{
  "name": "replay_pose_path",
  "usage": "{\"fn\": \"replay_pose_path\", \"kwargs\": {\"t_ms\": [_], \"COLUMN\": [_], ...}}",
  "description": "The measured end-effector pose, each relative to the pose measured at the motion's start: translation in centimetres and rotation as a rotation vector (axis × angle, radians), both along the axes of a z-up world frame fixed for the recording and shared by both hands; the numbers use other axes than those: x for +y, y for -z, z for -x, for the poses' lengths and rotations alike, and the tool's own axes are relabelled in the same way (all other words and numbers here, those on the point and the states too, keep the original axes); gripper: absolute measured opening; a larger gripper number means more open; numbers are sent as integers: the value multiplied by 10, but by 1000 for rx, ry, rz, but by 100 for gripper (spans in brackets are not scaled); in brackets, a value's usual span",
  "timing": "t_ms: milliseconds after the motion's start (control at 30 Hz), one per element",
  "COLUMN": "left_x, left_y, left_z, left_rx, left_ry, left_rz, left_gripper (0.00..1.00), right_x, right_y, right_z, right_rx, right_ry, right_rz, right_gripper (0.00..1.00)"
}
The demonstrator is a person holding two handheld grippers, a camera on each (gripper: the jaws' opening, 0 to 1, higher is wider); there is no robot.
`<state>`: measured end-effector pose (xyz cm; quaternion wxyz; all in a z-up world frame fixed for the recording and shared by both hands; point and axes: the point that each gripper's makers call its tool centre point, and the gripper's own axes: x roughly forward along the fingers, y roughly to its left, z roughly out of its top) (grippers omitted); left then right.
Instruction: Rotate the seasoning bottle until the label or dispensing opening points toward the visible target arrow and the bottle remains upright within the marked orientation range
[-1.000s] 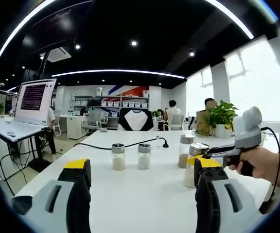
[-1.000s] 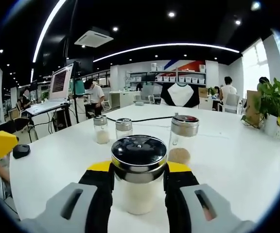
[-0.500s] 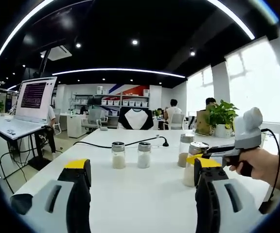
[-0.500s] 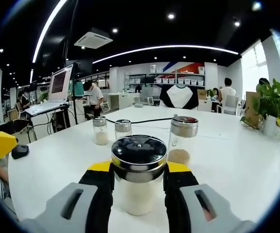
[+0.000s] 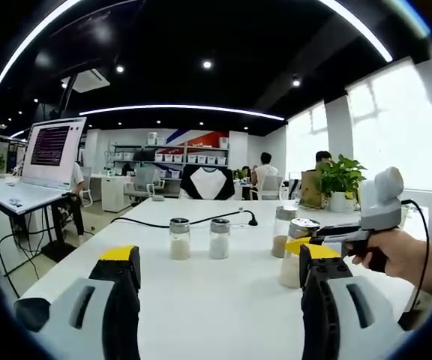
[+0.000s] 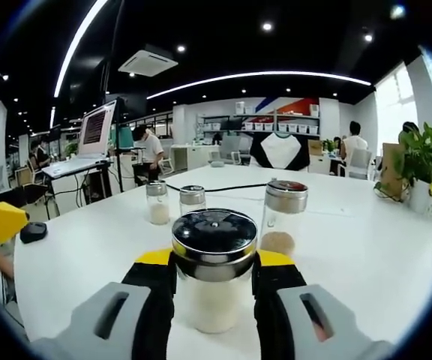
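A glass seasoning bottle point(image 6: 214, 289) with a black and chrome lid and white contents stands upright on the white table point(image 6: 366, 255). My right gripper point(image 6: 214, 264) is shut on it, yellow-tipped jaws pressed to both sides below the lid. In the left gripper view the same bottle point(image 5: 292, 259) sits at the right, with a hand point(image 5: 403, 255) holding the right gripper point(image 5: 328, 238) against it. My left gripper point(image 5: 220, 259) is open over bare tabletop, nothing between its jaws, left of the bottle. Its yellow tip point(image 6: 2, 221) shows at the far left of the right gripper view.
A taller bottle with brown seasoning point(image 6: 282, 217) stands just behind the held one. Two small shakers point(image 6: 157, 202) point(image 6: 192, 199) stand farther back left, with a black cable point(image 6: 223, 185) behind them. A potted plant point(image 6: 418, 161) is at the right, a laptop point(image 5: 47, 150) on a stand at the left.
Both views have shifted very slightly with the hands. The right gripper stays shut on the bottle and the left gripper stays open; no visible turn of the bottle.
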<state>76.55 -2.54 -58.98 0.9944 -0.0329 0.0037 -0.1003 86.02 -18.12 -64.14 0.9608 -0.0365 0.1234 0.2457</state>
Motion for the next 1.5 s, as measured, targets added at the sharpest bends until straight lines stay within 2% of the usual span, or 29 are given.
{"fn": "replay_pose_path", "kwargs": {"t_ms": [233, 700, 1500], "left_x": [-1, -1, -13], "left_y": [-1, -3, -5], "left_z": [1, 1, -2], "left_rx": [-4, -2, -2], "left_ry": [7, 10, 51], "left_rz": [17, 9, -7], "left_gripper": [92, 92, 93], "right_x": [0, 1, 4], "right_y": [0, -1, 0], "right_z": [1, 0, -2], "right_rx": [-8, -14, -2], "right_ry": [-23, -75, -265], "right_rz": [0, -4, -32], "right_gripper": [38, 38, 38]}}
